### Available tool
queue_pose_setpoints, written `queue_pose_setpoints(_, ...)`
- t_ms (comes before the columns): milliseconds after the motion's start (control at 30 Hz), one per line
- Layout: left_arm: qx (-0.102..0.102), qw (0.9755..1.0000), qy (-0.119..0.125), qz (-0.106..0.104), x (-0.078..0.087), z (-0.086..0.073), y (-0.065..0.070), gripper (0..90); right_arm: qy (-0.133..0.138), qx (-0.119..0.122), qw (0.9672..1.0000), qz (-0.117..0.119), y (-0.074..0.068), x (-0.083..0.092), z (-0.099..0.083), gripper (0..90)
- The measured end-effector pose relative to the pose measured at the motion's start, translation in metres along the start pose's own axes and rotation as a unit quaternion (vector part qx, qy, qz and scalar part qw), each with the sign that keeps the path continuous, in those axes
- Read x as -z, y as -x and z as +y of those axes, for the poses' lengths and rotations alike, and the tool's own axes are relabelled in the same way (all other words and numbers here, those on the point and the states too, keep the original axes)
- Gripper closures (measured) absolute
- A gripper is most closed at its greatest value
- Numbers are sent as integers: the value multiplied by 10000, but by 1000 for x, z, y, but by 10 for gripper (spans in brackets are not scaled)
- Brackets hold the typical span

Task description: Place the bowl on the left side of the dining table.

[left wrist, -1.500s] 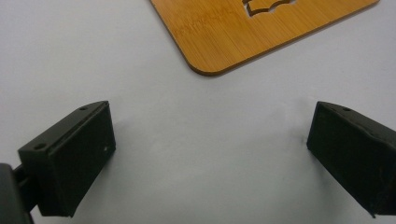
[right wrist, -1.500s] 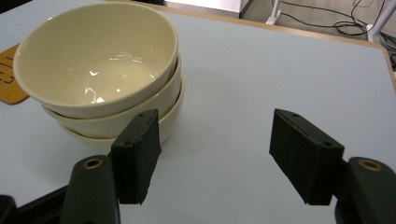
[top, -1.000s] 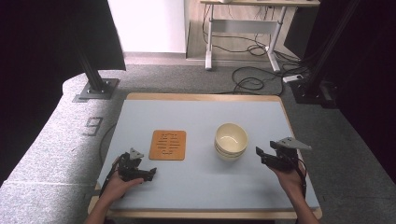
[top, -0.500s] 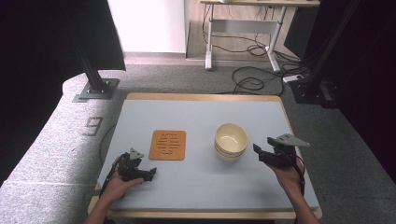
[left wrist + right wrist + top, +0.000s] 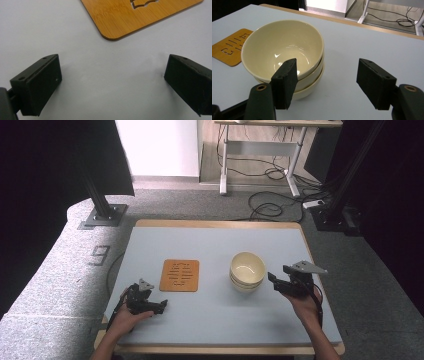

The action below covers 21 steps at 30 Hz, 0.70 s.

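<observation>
Looking across the bench (image 5: 210,320), the left claw (image 5: 161,306) rests with jaws apart just short of the bamboo trivet (image 5: 180,275), while the stacked bowls (image 5: 247,271) stand mid-bench just left of the nearer right claw (image 5: 272,281), jaws spread wide.

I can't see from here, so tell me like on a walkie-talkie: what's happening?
Right gripper open, beside stacked bowls. Left gripper open, near wooden mat. Path clear.

right gripper (image 5: 272,281) just beside stacked bowls (image 5: 247,270) | left gripper (image 5: 159,306) near bamboo trivet (image 5: 180,275)
</observation>
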<state>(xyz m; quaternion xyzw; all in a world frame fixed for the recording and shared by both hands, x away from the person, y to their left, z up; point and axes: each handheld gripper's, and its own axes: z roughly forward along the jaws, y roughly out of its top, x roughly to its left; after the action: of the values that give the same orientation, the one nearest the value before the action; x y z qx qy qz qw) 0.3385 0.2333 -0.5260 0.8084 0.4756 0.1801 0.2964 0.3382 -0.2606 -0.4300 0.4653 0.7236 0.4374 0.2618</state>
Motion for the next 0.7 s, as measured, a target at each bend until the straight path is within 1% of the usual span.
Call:
queue_pose_setpoints(233, 4, 10000, -1, 3, 0, 0, 0, 16, -32, 63, 10000, 40, -4, -6, 2, 327)
queue_pose_setpoints(700, 4, 10000, 2, 6, 0, 0, 0, 16, -122, 81, 9998, 106, -10, -19, 4, 327)
